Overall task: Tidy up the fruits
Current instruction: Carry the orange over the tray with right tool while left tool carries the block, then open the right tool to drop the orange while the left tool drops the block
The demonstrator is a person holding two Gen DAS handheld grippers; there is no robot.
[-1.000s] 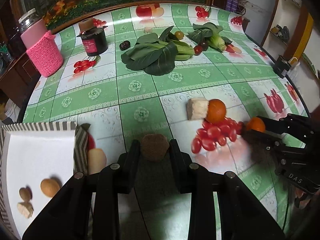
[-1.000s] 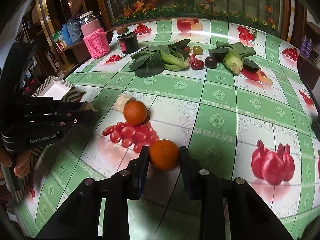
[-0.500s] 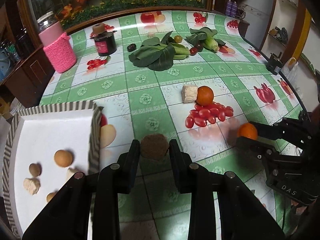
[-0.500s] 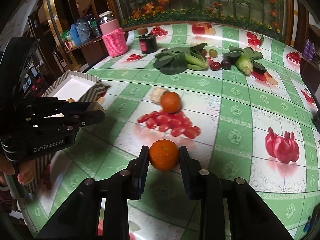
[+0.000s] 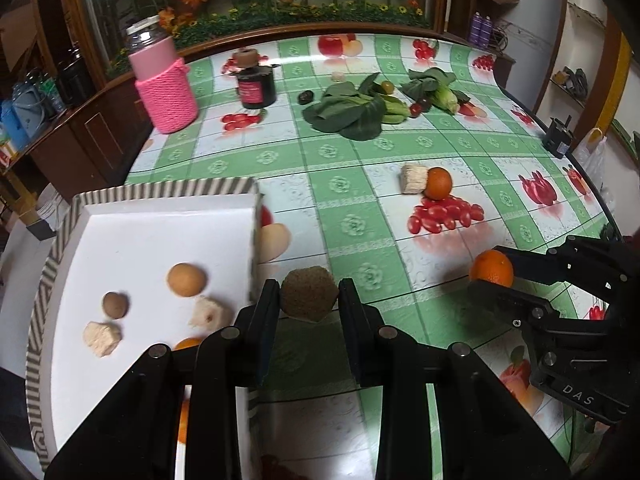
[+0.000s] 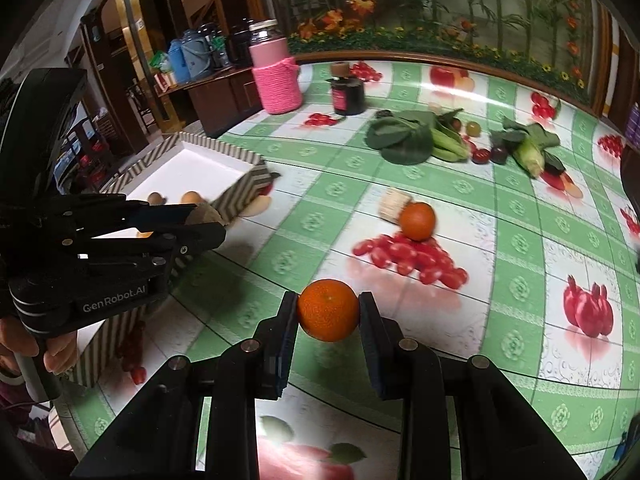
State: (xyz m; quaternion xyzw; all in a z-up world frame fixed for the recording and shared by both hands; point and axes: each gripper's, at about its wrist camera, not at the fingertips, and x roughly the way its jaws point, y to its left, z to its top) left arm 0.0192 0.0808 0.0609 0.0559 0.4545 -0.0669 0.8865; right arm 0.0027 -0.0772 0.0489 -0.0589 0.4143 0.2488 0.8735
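My left gripper point(image 5: 308, 300) is shut on a brown rough fruit point(image 5: 307, 293), held above the table by the right edge of the striped white box point(image 5: 152, 236). The box holds several small brown, tan and orange pieces point(image 5: 186, 279). My right gripper point(image 6: 328, 312) is shut on an orange point(image 6: 328, 310) and holds it above the table; it also shows in the left wrist view point(image 5: 491, 268). A second orange point(image 5: 438, 183) lies on the table beside a pale cut piece point(image 5: 413, 178). In the right wrist view the left gripper point(image 6: 200, 220) is at the box point(image 6: 236, 196).
At the back of the fruit-print tablecloth are leafy greens point(image 5: 348, 112), a corn cob point(image 5: 446, 98), small dark and red fruits point(image 5: 416, 109), a dark jar point(image 5: 256, 88) and a pink knit-covered jar point(image 5: 164, 84). The table edge curves at the right.
Both grippers have lifted and pulled back with their fruit. The left one has moved left, so more of the box is in view.
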